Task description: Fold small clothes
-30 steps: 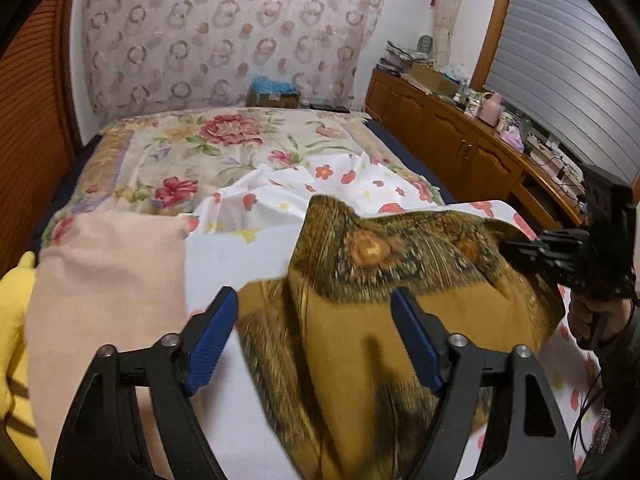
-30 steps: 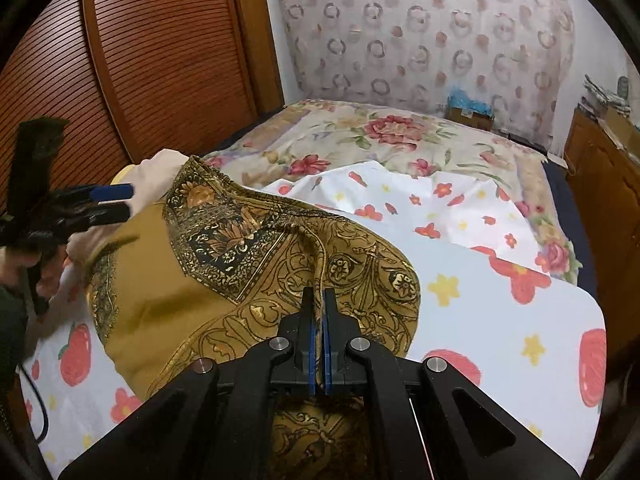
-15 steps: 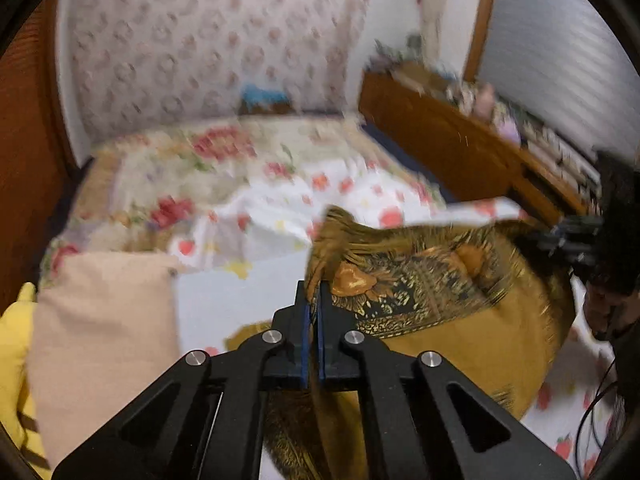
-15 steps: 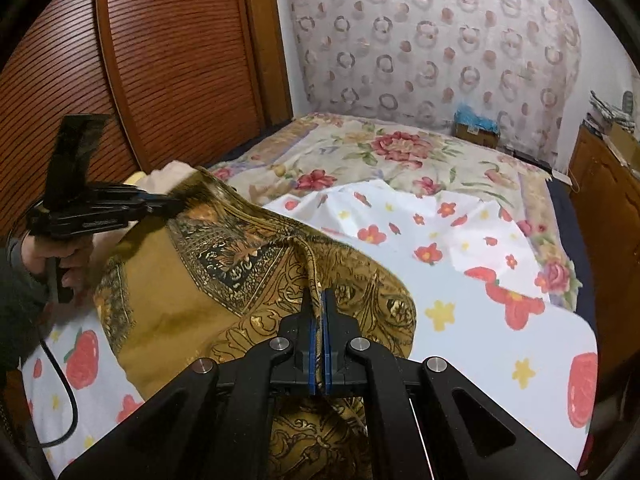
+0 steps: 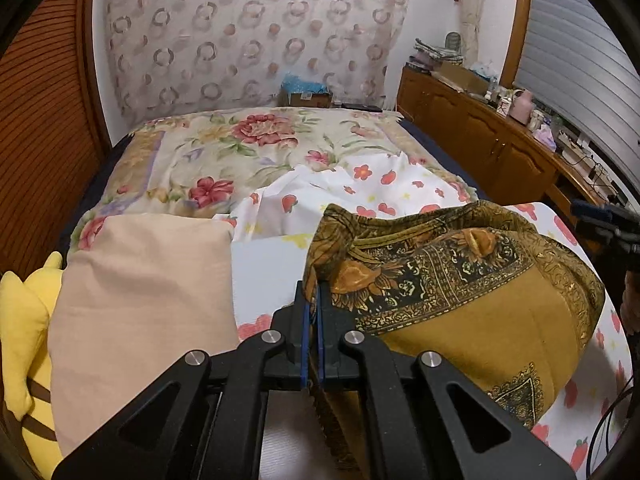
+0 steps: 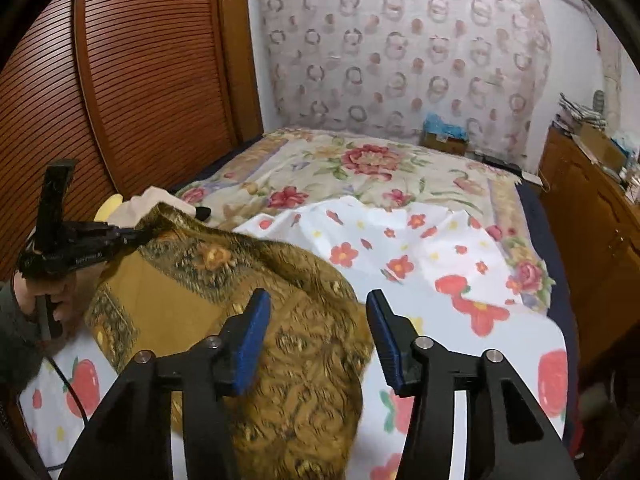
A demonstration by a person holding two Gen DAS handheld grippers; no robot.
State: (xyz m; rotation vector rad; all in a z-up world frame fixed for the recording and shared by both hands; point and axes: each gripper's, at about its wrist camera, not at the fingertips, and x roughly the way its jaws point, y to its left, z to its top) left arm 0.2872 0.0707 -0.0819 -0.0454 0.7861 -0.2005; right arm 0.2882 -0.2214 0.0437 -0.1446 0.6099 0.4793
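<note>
A mustard-gold cloth with dark ornate borders (image 5: 460, 288) lies bunched on the white flowered sheet (image 5: 360, 184). My left gripper (image 5: 312, 304) is shut on the cloth's near-left edge, and the fabric rises between its blue pads. From the right wrist view that same gripper (image 6: 148, 232) holds a corner of the cloth (image 6: 200, 280) raised at the far left, with a hand on its handle. My right gripper (image 6: 318, 300) is opening. The cloth lies slack below and between its blue pads (image 6: 250, 332), which do not press it. It shows at the right edge (image 5: 588, 216) in the left wrist view.
A beige pillow (image 5: 140, 300) and a yellow plush toy (image 5: 24, 320) lie left of the cloth. A flowered bedspread (image 6: 360, 168) covers the far bed. Slatted wooden doors (image 6: 140, 80) stand on the left, low wooden cabinets (image 5: 480, 148) with clutter on the right. A cardboard box (image 5: 306, 96) sits by the wall.
The left gripper shut on the cloth's edge and keeps hold of it. The right gripper, shut on a fold until half a second ago, has spread its jaws and the fold has dropped.
</note>
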